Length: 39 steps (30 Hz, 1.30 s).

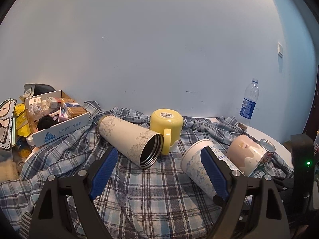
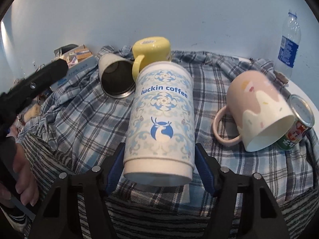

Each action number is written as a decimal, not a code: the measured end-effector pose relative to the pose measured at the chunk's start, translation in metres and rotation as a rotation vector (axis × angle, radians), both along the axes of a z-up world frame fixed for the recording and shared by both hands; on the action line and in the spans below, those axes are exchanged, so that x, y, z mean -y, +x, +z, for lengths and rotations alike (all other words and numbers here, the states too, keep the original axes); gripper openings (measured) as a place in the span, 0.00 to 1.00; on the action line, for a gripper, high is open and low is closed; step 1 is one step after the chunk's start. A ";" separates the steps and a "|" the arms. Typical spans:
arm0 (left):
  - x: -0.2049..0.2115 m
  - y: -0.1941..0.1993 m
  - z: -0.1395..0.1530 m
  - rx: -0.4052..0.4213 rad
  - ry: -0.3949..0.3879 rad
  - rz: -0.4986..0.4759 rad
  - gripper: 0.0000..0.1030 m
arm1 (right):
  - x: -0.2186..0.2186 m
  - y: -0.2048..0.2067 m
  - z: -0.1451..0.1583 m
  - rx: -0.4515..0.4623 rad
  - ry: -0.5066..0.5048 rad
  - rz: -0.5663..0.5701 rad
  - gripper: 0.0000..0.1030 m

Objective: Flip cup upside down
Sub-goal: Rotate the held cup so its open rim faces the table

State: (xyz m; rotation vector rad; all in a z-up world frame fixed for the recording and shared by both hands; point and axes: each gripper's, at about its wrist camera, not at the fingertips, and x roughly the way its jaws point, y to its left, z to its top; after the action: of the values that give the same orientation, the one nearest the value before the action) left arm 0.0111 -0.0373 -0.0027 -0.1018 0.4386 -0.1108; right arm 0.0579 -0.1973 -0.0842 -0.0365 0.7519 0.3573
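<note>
1. Bracketing the paper cup (image 2: 161, 119) near the cloth's front edge, the right gripper (image 2: 159, 165) stood with jaws set narrowly either side of the rim; contact could not be confirmed.
2. The cup lay on its side, long axis running away from that gripper, mouth nearest it.
3. The left gripper (image 1: 159, 171) stood wide, empty, further off.
4. Counted: one paper cup, two mugs, one flask, one tin, one bottle.

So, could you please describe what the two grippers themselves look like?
Both match: the left gripper and right gripper have black angular frames with triangular cutouts, silver round bolts, and ribbed blue pads on the fingers. No cables or sleeves show.
</note>
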 end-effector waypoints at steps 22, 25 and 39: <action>-0.001 0.000 0.000 0.000 -0.008 0.003 0.84 | -0.002 -0.043 0.043 0.314 0.006 0.017 0.64; 0.000 0.002 -0.002 -0.010 -0.003 -0.001 0.84 | -0.005 -0.036 0.037 0.280 -0.034 0.004 0.64; 0.000 -0.005 0.003 0.038 -0.023 -0.028 0.85 | 0.002 -0.044 0.042 0.332 0.026 0.000 0.89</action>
State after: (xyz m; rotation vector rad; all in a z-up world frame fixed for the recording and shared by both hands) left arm 0.0057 -0.0377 0.0003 -0.1159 0.4014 -0.1455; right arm 0.0137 -0.1995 -0.0426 -0.0695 0.4186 0.3503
